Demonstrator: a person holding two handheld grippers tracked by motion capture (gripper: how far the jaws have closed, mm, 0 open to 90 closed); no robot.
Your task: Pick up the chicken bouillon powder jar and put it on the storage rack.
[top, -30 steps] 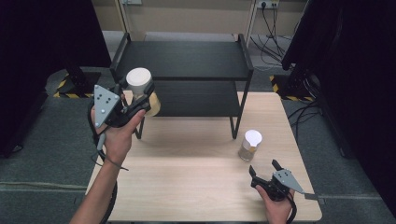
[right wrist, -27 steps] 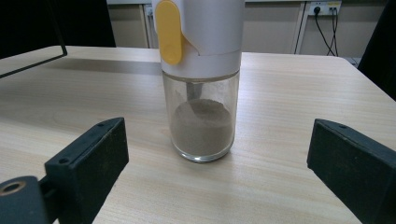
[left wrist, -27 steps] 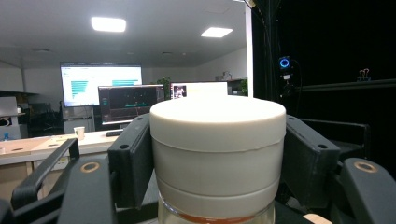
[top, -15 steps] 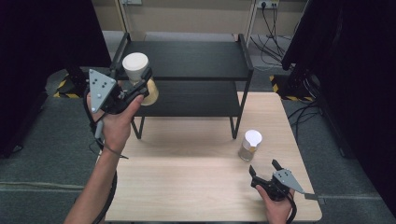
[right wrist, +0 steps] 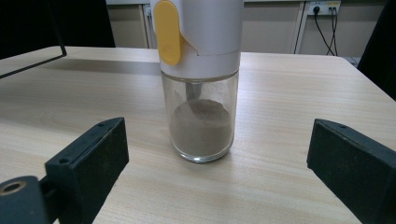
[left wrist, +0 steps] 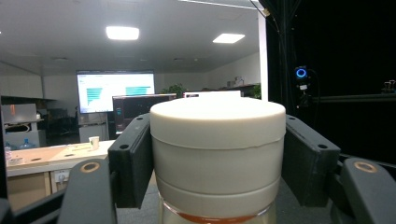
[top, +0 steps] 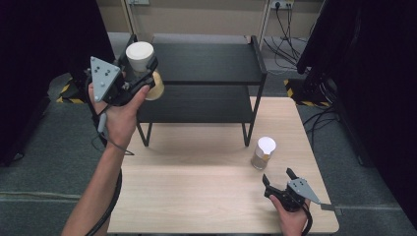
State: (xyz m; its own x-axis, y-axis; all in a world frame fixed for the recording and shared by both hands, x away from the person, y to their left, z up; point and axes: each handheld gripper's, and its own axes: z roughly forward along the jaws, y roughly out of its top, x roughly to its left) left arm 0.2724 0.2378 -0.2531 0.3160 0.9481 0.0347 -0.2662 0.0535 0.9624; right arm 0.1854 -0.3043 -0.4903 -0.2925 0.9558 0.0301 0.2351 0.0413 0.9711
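My left gripper [top: 141, 66] is raised at the left end of the black shelf [top: 211, 64], shut on a white-capped glass jar [top: 140, 55]. In the left gripper view both black pads clamp the jar's white cap [left wrist: 217, 149], and orange contents show at the bottom edge. A second jar [top: 263, 152] with a white cap stands upright on the wooden table [top: 196, 191], right of the shelf's front leg. My right gripper [top: 279, 177] rests open on the table just in front of it. In the right gripper view this jar [right wrist: 201, 79] holds brown powder and has a yellow tab.
The two-tier black shelf stands at the table's far side, its top tier [top: 206, 54] bare. Cables [top: 290, 19] and dark curtains [top: 373, 78] lie beyond the table on the right. Grey floor [top: 54, 142] runs along the left edge.
My left hand has lifted the white-capped jar upward and slightly left, from in front of the shelf's lower tier to the height of the top tier. The right gripper has stayed put.
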